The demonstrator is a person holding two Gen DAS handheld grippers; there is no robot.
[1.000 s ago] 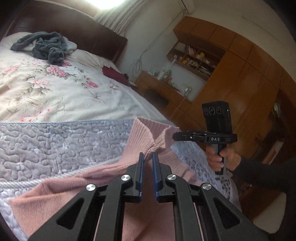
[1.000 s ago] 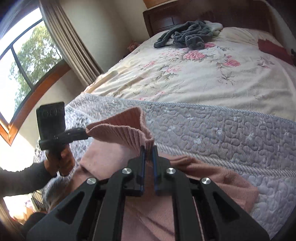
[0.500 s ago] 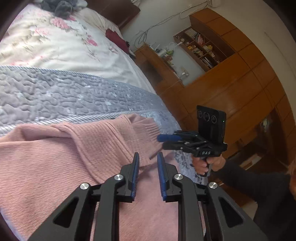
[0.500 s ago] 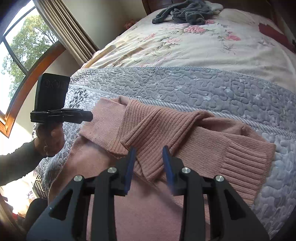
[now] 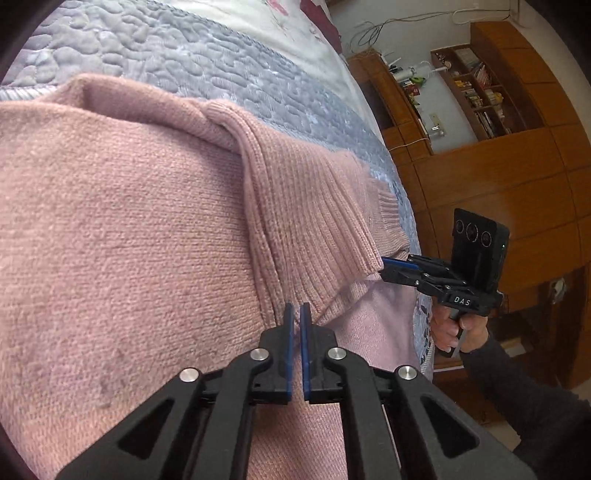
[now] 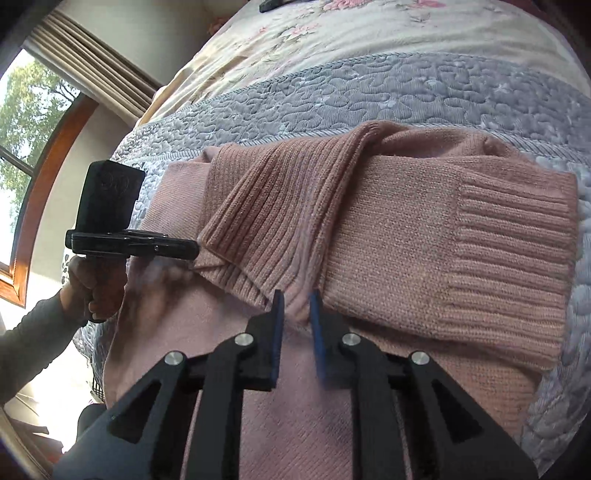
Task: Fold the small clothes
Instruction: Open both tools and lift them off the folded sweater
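Observation:
A pink knitted sweater (image 5: 129,221) lies folded on the bed, with a ribbed sleeve end (image 5: 314,221) laid across its body. My left gripper (image 5: 296,314) is shut, its tips at the lower edge of that ribbed part; no cloth shows between them. The right wrist view has the left gripper (image 6: 192,251) touching the ribbed corner from the left. My right gripper (image 6: 295,299) is open over the sweater (image 6: 424,240), a ridge of ribbed knit between its fingers. In the left wrist view the right gripper (image 5: 388,264) meets the ribbed corner from the right.
The sweater rests on a grey quilted band (image 6: 369,85) of the bed, with a floral cover (image 6: 351,29) behind it. Wooden cabinets with shelves (image 5: 498,166) stand past the bed's right side. A window (image 6: 22,110) and curtain (image 6: 92,62) are to the left. A hand (image 5: 450,328) holds each gripper.
One second ago both grippers held the lifted sweater; half a second ago both were open above it. Both have since dropped close to the cloth; the left has shut and the right has narrowed.

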